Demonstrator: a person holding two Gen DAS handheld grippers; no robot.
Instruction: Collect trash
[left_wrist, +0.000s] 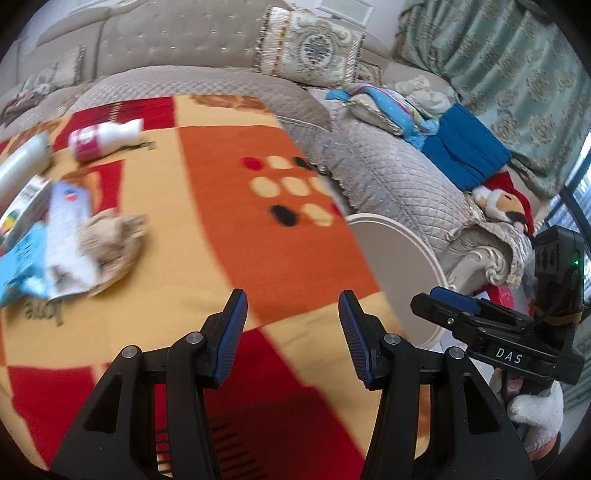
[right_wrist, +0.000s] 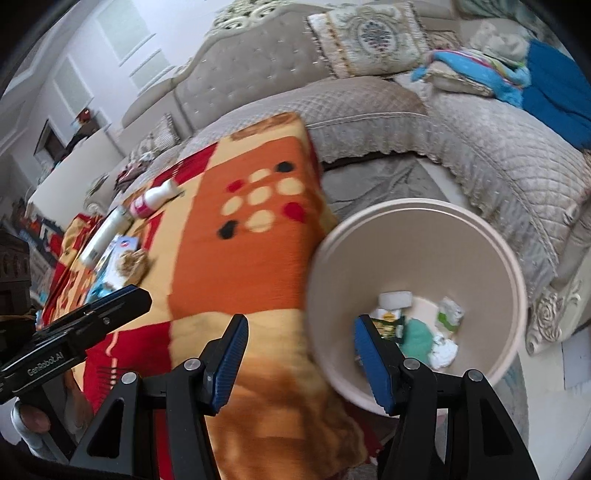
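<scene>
1. Both tools are empty right now. The left gripper (left_wrist: 291, 317) has its jaws spread with nothing between them, above the orange-and-red blanket (left_wrist: 229, 206). The right gripper (right_wrist: 301, 345) is spread too, one finger over the blanket edge and the other over the bin (right_wrist: 480, 236).
2. The trash still to collect sits in a cluster at the far left of the blanket: a crumpled brown paper wad (left_wrist: 110, 240), a white leaflet (left_wrist: 66, 229) lying partly over it, a blue packet (left_wrist: 22, 258), a small box (left_wrist: 26, 203), a pink-and-white bottle (left_wrist: 103, 138) on its side, and a white tube (left_wrist: 22, 162).
3. My call: the next reach goes to that pile. The wad is nearest the left gripper, so take it first, closing on its bulk and not on the loose leaflet.
4. The bottle could roll on the soft blanket, so grip it across the body.
5. The bin already holds several scraps (right_wrist: 417, 325), well apart from the pile; every piece needs a carry.
6. Hard to read: the pile is motion-blurred, the labels are unreadable, and the blue packet and the box are cut off at the frame edge.
7. The bin's base is hidden in both views.
</scene>
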